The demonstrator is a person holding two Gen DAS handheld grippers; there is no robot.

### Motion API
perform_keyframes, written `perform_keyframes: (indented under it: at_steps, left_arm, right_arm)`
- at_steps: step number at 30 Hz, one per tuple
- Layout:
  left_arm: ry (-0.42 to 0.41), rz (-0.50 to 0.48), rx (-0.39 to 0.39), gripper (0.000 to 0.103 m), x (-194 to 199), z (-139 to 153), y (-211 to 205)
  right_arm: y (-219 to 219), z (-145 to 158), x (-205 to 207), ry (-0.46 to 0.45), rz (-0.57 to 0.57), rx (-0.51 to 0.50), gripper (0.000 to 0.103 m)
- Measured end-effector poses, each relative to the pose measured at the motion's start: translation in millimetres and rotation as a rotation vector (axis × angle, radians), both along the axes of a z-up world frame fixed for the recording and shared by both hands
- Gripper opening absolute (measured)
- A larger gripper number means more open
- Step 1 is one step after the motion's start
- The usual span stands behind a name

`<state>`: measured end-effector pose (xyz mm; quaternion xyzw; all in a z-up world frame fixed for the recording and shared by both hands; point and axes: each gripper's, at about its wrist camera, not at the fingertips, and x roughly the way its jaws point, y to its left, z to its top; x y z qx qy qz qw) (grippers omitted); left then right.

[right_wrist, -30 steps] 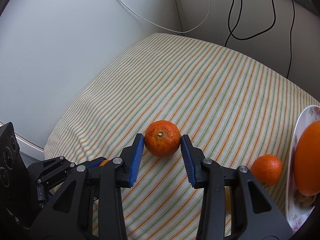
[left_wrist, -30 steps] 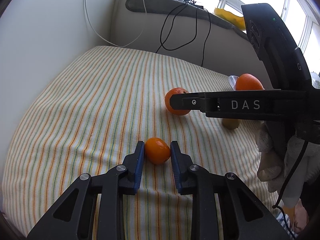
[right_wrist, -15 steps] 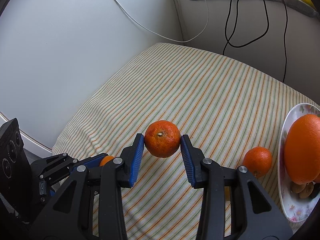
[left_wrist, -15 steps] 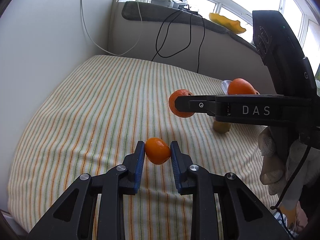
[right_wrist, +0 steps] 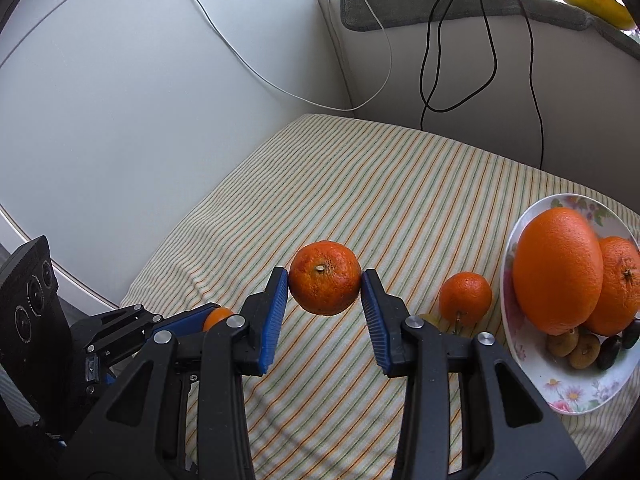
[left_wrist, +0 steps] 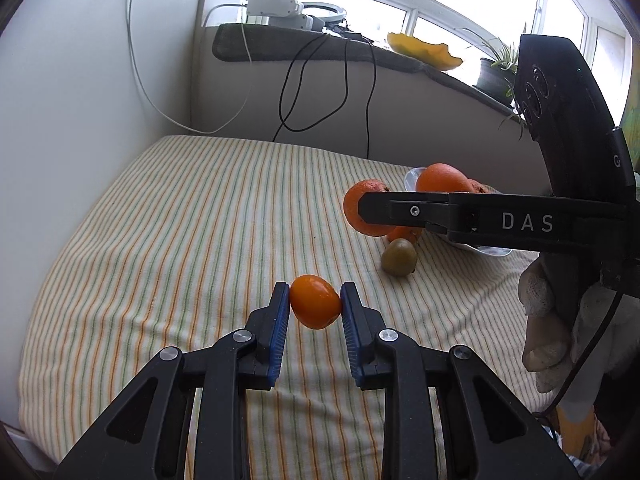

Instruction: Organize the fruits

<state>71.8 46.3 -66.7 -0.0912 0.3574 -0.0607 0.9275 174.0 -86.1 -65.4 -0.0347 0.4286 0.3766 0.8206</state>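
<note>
My left gripper (left_wrist: 315,307) is shut on a small smooth orange kumquat (left_wrist: 315,301) and holds it above the striped cloth (left_wrist: 192,240). My right gripper (right_wrist: 325,289) is shut on a mandarin (right_wrist: 325,283) and holds it in the air; the mandarin also shows in the left wrist view (left_wrist: 360,212). A flowered plate (right_wrist: 576,392) at the right holds a large orange (right_wrist: 557,270), a second orange (right_wrist: 618,286) and several small dark fruits. A small mandarin (right_wrist: 465,299) lies on the cloth beside the plate. A greenish fruit (left_wrist: 399,257) lies near it.
A white wall (right_wrist: 120,120) stands to the left. Black and white cables (left_wrist: 320,92) hang down the back wall from a ledge (left_wrist: 320,46) with a yellow dish (left_wrist: 424,50). The cloth's near edge drops off at the left (right_wrist: 132,300).
Both grippers have risen with their fruits, off the cloth. The plate and its fruits have come further into both views.
</note>
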Motion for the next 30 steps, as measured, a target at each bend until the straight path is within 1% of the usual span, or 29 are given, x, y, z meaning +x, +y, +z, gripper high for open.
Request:
perform_keyframes:
  at_steps: [6, 10, 16, 22, 30]
  left_arm:
    - [-0.015, -0.038, 0.002, 0.024, 0.2, 6.9, -18.1]
    - [-0.027, -0.064, 0.001, 0.024, -1.0, 9.6, -21.8]
    - [-0.039, -0.104, 0.003, 0.024, -0.1, 11.3, -29.1]
    - [-0.043, -0.154, 0.009, 0.024, 9.6, 15.3, -54.6]
    - [-0.05, -0.221, 0.025, 0.024, 23.2, 20.6, -93.7]
  right_arm:
    - [-25.0, 11.9, -4.5, -0.022, -0.032, 0.026, 0.039]
    - [-45.1, 19.6, -7.6, -0.04, -0.059, 0.038, 0.039]
    - [-85.3, 32.9, -15.7, -0.074, -0.113, 0.046, 0.039]
    - [-125.7, 40.6, -15.8, -0.09, -0.179, 0.058, 0.039]
    - [-166.2, 46.9, -6.0, -0.107, -0.246, 0.063, 0.039]
